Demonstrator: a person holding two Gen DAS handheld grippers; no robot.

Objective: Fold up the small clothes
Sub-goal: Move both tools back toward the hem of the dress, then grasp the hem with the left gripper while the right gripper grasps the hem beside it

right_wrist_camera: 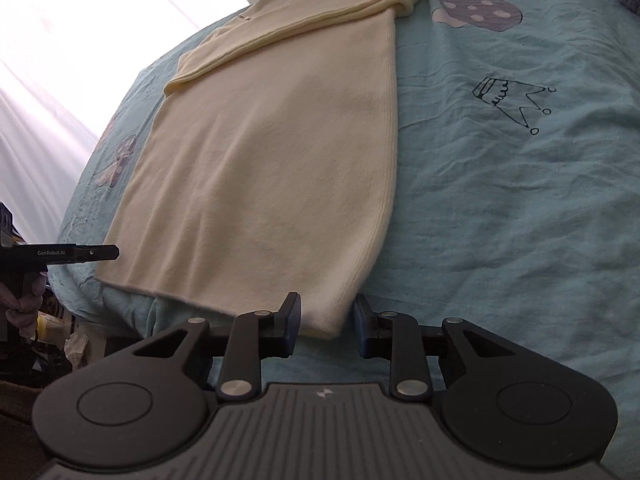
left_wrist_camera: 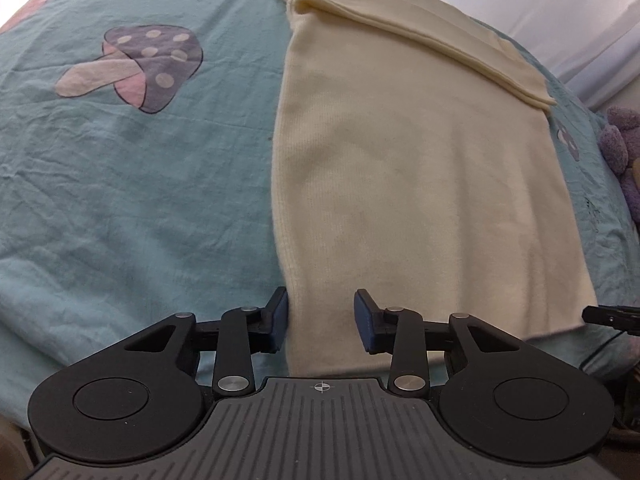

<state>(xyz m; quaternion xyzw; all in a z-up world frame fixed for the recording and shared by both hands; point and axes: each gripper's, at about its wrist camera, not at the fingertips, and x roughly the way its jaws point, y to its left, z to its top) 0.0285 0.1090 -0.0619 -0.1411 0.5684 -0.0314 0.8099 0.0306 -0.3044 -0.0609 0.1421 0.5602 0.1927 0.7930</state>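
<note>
Nearest the left wrist camera, the left gripper point(left_wrist_camera: 321, 318) points down over the near hem of a cream knit top point(left_wrist_camera: 420, 184), its blue-padded jaws partly open with the top's near left corner lying between them; the left pad sits just at the garment's side edge and the right pad stands over the fabric, and no pad visibly presses the cloth. The right gripper point(right_wrist_camera: 327, 320) mirrors this at the opposite near corner in its own view, jaws a little narrower but apart, with the corner of the cream knit top point(right_wrist_camera: 272, 168) between them and no clear pinch on it. The top lies flat on a wrinkled teal bedsheet point(left_wrist_camera: 140, 200), its length running away from the cameras, with both sides already folded inward to make a long rectangle and a sleeve folded diagonally across the far end. The sheet carries a purple spotted mushroom print point(left_wrist_camera: 136, 68) to the left of the garment and a line-drawn crown point(right_wrist_camera: 512, 104) to its right. A purple plush toy point(left_wrist_camera: 624, 148) rests at the bed's right edge. Bright white curtains point(right_wrist_camera: 80, 40) hang beyond the bed.
</note>
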